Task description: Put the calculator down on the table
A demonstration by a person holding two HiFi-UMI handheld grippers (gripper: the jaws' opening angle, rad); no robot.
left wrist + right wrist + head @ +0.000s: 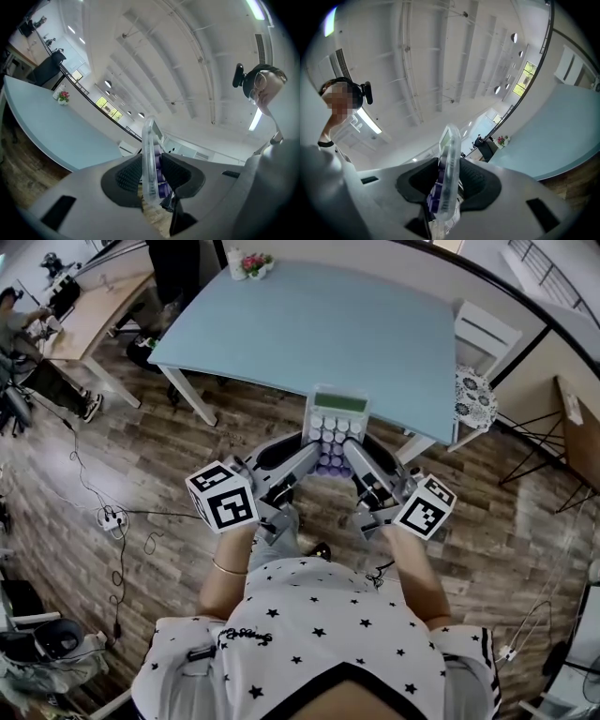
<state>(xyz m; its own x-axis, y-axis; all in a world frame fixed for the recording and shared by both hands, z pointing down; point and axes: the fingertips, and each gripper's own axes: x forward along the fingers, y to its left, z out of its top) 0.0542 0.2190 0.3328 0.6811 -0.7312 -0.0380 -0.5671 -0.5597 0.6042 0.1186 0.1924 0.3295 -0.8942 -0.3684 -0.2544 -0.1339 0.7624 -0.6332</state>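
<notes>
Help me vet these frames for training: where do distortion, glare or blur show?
Head view: fisheye bends the table edges; calculator sharp. Left gripper view: dark vignette corners, ceiling light blown out. Right gripper view: same vignette, calculator edge close and slightly soft.

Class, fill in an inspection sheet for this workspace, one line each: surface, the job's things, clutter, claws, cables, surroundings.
Surface: light blue table, with a pot of flowers at its far edge.
Job's things: calculator, held in the air by the table's near edge, not yet set down.
Clutter: nothing seen besides the flowers.
Claws: left claw and right claw are both clamped on the calculator, one on each side.
Cables: power strip and loose cables lie on the wood floor at the left.
Surroundings: white chair with a patterned cushion at the right; another desk at the far left.
</notes>
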